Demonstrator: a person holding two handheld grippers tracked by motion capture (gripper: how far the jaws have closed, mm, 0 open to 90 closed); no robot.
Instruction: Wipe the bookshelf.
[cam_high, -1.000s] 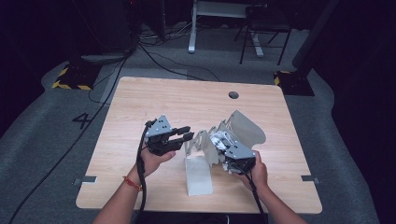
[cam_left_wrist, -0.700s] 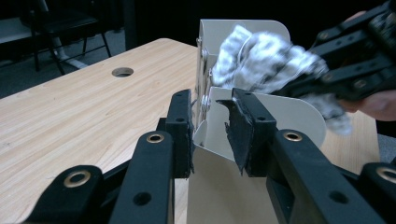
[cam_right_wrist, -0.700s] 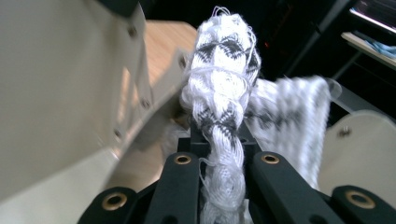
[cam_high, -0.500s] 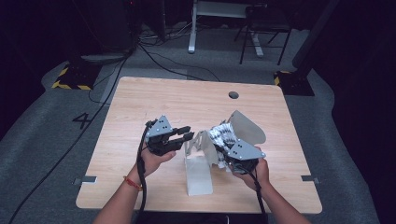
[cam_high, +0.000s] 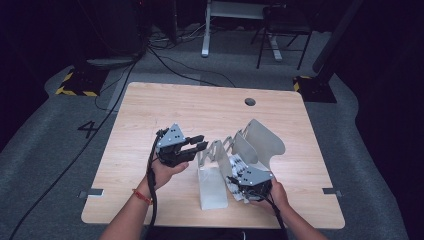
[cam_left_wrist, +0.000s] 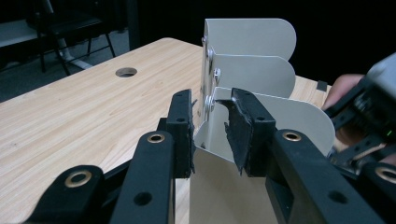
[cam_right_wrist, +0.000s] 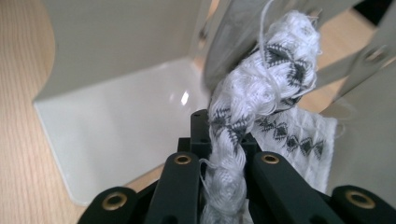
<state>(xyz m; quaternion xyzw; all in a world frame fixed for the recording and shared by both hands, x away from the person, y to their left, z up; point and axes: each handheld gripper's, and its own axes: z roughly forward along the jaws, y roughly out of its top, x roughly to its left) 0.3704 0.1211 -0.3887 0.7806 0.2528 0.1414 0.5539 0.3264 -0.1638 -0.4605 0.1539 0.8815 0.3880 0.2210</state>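
numeral 4 on grey floor (cam_high: 88, 129)

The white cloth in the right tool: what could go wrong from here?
1. The cloth is bunched thick between the right tool's jaws, so it may catch on a divider edge of the metal rack.
2. The left tool straddles one divider without pressing it, so the rack could slide on the table if the cloth pushes it.
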